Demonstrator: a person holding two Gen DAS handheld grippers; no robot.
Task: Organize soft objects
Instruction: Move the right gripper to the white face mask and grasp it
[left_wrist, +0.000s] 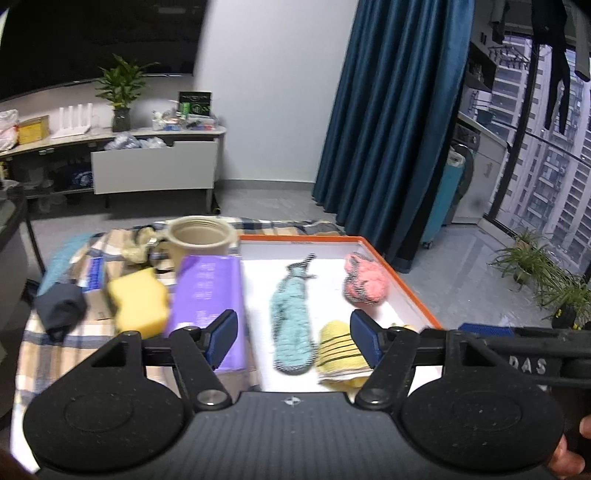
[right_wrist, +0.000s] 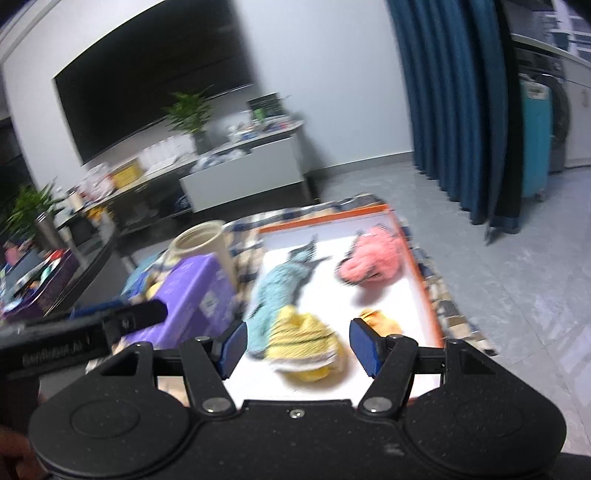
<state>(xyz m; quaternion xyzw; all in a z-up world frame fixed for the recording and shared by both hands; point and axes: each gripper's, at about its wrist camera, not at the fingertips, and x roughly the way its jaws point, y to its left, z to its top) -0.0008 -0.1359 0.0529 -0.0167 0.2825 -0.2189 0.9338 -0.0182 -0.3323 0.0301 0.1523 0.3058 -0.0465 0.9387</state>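
A white tray with an orange rim (left_wrist: 413, 288) sits on the right half of the counter (left_wrist: 44, 347), which is covered by a plaid cloth, and it serves as the collecting place for the soft things. Four are already in it: a teal fuzzy sock (left_wrist: 293, 325) laid lengthwise down the middle, a pink fuzzy sock (left_wrist: 365, 282) bunched against the far right wall, a yellow striped sock (left_wrist: 341, 352) crumpled near the tray's near edge just beside the teal one, and a small orange item (right_wrist: 380, 321), too blurred to name, by the near right wall.

Outside the tray, on the left half of the counter, a yellow sponge (left_wrist: 138, 302) and a dark navy cloth bundle (left_wrist: 61, 308) are still to be gathered, judging by the task. A purple box (left_wrist: 210, 295) and a beige mug (left_wrist: 201, 240) stand between them and the tray; these look rigid and probably stay put.

The left gripper (left_wrist: 293, 336) hangs over the tray's near edge with its jaws wide apart and nothing between them. The right gripper (right_wrist: 297, 341) hovers above the yellow striped sock, jaws likewise spread and empty. The sponge looks the likeliest next pick for the left gripper, being closest.
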